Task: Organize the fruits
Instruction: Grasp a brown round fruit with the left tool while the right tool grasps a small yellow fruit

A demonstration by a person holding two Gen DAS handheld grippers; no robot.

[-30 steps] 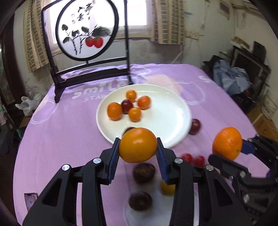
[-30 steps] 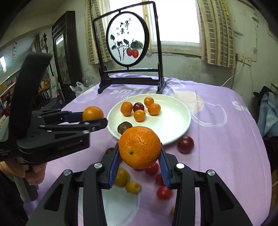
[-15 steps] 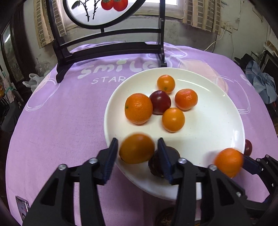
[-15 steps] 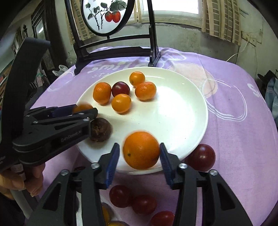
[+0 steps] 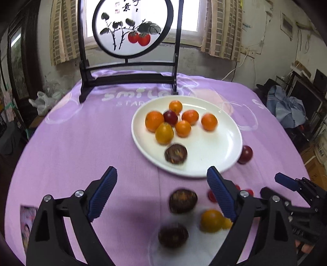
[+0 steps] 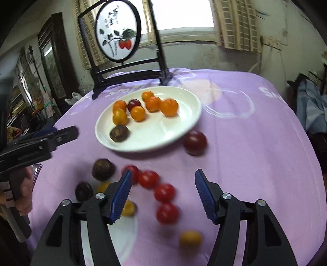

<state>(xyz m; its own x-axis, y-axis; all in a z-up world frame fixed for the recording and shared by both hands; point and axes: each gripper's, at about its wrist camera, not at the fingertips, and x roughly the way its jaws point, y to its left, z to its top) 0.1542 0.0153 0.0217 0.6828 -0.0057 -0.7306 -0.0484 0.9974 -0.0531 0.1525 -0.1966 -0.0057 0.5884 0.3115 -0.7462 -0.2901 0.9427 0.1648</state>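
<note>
Both oranges now on plate

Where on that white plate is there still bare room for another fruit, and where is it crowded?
The white plate is bare across its right and near-right part, between the orange cluster and the rim nearest the dark red plum. Its far-left part is crowded, with a brown fruit at the near-left edge.

Daylight glares through the window behind the table, washing it out. Fisheye bending darkens the corners. Nearby fruit looks motion-blurred.
</note>
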